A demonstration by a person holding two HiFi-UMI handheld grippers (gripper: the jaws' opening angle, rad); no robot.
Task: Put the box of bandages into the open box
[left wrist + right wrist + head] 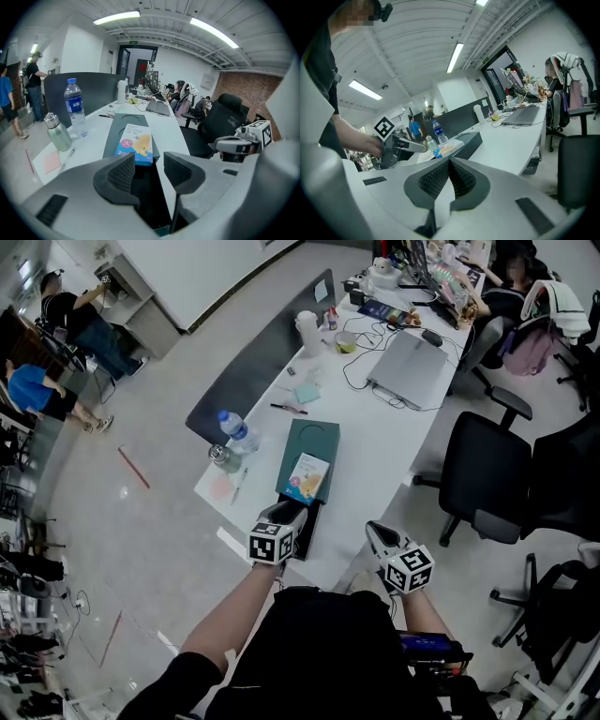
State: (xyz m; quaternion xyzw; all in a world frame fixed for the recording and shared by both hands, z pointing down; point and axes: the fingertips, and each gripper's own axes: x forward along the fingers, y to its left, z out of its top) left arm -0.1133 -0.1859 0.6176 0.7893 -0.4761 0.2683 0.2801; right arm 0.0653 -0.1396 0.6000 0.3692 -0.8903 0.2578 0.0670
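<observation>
Judging by how things lie, you have nearly the whole job ahead of you. The box of bandages (pixel 307 476) lies flat on the dark green cover (pixel 314 439), with its near edge right at the mouth of the open box (pixel 306 524), and it is not inside. In the left gripper view the dark hollow of the open box shows empty between and below your jaws, with the box of bandages just beyond them.

Your left gripper (pixel 286 514) hovers over that hollow with its jaws partly apart. Nothing is between the pads and they touch nothing. Your right gripper (pixel 378 534) hangs off the near edge of the table (pixel 375 446), well to the side, with its jaws closed together on nothing.

What looks left to do is to reach forward, close on the box of bandages, bring it back over the opening and set it down inside.
</observation>
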